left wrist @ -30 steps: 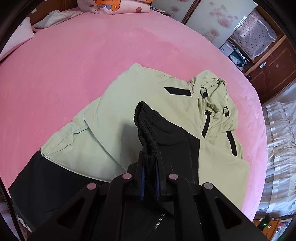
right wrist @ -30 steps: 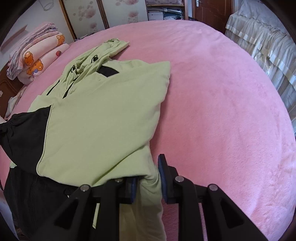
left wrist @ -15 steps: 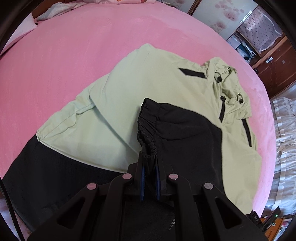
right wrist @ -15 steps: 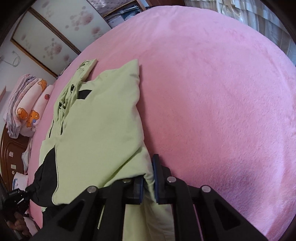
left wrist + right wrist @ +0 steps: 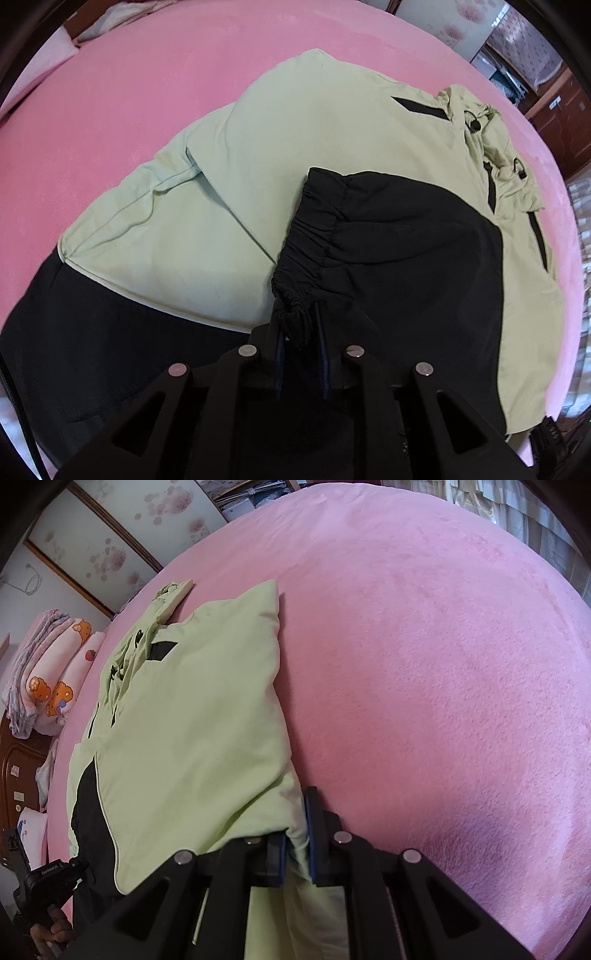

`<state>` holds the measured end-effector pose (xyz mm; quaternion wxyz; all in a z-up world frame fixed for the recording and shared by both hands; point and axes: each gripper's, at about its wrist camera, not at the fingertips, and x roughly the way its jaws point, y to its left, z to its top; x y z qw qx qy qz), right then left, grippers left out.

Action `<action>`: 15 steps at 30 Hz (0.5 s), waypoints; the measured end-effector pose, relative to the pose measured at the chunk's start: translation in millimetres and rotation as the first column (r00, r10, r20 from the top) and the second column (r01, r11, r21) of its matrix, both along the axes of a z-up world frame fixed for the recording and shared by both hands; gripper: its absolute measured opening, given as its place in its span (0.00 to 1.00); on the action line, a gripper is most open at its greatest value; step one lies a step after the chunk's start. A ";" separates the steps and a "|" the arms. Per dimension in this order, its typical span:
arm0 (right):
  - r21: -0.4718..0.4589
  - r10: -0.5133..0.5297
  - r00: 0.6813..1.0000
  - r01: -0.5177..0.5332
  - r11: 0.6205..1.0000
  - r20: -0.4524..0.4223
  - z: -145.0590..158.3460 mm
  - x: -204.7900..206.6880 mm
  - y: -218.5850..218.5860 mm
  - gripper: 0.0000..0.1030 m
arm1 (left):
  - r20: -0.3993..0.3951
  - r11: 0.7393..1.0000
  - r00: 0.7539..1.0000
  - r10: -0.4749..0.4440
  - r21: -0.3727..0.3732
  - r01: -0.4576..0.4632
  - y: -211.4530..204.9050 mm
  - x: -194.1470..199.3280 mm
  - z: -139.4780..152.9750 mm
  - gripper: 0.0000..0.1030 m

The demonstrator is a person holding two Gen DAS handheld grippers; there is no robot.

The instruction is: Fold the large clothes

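A light green and black hooded jacket (image 5: 303, 155) lies spread on a pink bed (image 5: 110, 92). My left gripper (image 5: 300, 332) is shut on the jacket's black gathered cuff (image 5: 306, 258), which lies across the green body. In the right wrist view the jacket (image 5: 192, 716) lies to the left, its hood (image 5: 170, 594) at the far end. My right gripper (image 5: 295, 834) is shut on a fold of green fabric (image 5: 297, 812) at the jacket's near right edge, close to the bed (image 5: 424, 664). The left gripper also shows at the lower left of this view (image 5: 70, 877).
Folded pink blankets with bear prints (image 5: 48, 679) are stacked at the far left by a wooden headboard (image 5: 18, 771). A wooden cabinet (image 5: 561, 110) stands beyond the bed at the right. Floral sliding doors (image 5: 122, 531) are behind the bed.
Both grippers have moved lower and nearer to the bed. The left one has carried the black cuff further over the green body. The right one has closed tighter on the green fold.
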<state>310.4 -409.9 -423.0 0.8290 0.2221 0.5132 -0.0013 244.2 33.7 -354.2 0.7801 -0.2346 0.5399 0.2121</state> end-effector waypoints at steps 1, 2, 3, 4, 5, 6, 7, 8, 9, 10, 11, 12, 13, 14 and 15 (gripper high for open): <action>-0.002 0.002 1.000 -0.002 1.000 0.000 0.6 0.3 0.1 0.08 | -0.011 1.000 1.000 -0.007 0.017 0.007 -1.4 0.6 0.7 0.17; 0.000 0.002 1.000 -0.002 1.000 -0.003 1.5 0.0 0.0 0.08 | -0.026 0.999 1.000 -0.016 0.042 0.017 -3.6 2.0 1.7 0.22; 0.004 0.004 1.000 -0.004 1.000 -0.007 2.2 -0.2 -0.7 0.08 | -0.042 0.998 0.999 -0.020 0.066 0.023 -4.9 3.2 2.9 0.29; 0.004 0.009 1.000 -0.009 1.000 -0.010 3.2 -0.3 -1.4 0.08 | -0.054 0.996 0.998 -0.020 0.081 0.024 -4.6 2.9 4.2 0.32; 0.001 0.015 1.000 -0.015 1.000 -0.011 4.6 -0.5 -1.5 0.08 | -0.063 0.996 0.998 -0.017 0.092 0.023 -3.7 2.5 6.0 0.35; -0.003 0.021 1.000 -0.021 1.000 -0.011 6.5 -0.5 -1.0 0.08 | -0.066 0.996 0.998 -0.011 0.089 0.017 -2.3 1.6 8.6 0.36; -0.012 0.031 0.999 -0.031 0.999 -0.012 9.4 -0.8 0.1 0.08 | -0.068 0.996 0.998 -0.006 0.083 0.012 -1.5 1.5 10.5 0.36; -0.020 0.041 0.999 -0.041 0.999 -0.013 11.6 -1.0 0.8 0.08 | -0.070 0.997 0.998 0.001 0.077 0.005 -0.4 1.0 13.4 0.37; -0.029 0.051 0.999 -0.051 0.998 -0.017 13.5 -1.0 1.5 0.08 | -0.073 0.997 0.997 0.004 0.075 0.002 0.2 0.5 16.8 0.39; -0.037 0.062 0.998 -0.063 0.997 -0.024 15.8 -1.5 1.9 0.08 | -0.074 0.997 0.997 0.006 0.079 0.000 0.2 -0.1 19.7 0.41; -0.037 0.067 0.997 -0.068 0.997 -0.025 17.4 -1.9 1.2 0.08 | -0.078 0.996 0.997 0.007 0.086 0.000 -0.3 -0.4 23.4 0.50; -0.034 0.072 0.997 -0.072 0.997 -0.026 19.1 -3.1 0.4 0.08 | -0.074 0.996 0.997 -0.005 0.089 0.011 -1.7 -0.9 28.2 0.58; -0.036 0.075 0.997 -0.076 0.996 -0.028 20.9 -4.0 -0.4 0.08 | -0.071 0.996 0.997 -0.021 0.089 0.027 -3.8 -0.5 32.1 0.60; -0.043 0.081 0.996 -0.082 0.996 -0.033 22.9 -5.6 -0.9 0.08 | -0.077 0.994 0.996 -0.043 0.098 0.051 -6.5 -0.1 36.9 0.60; -0.053 0.088 0.995 -0.090 0.995 -0.040 24.9 -7.1 -0.9 0.08 | -0.087 0.991 0.994 -0.064 0.112 0.074 -10.2 1.9 40.9 0.60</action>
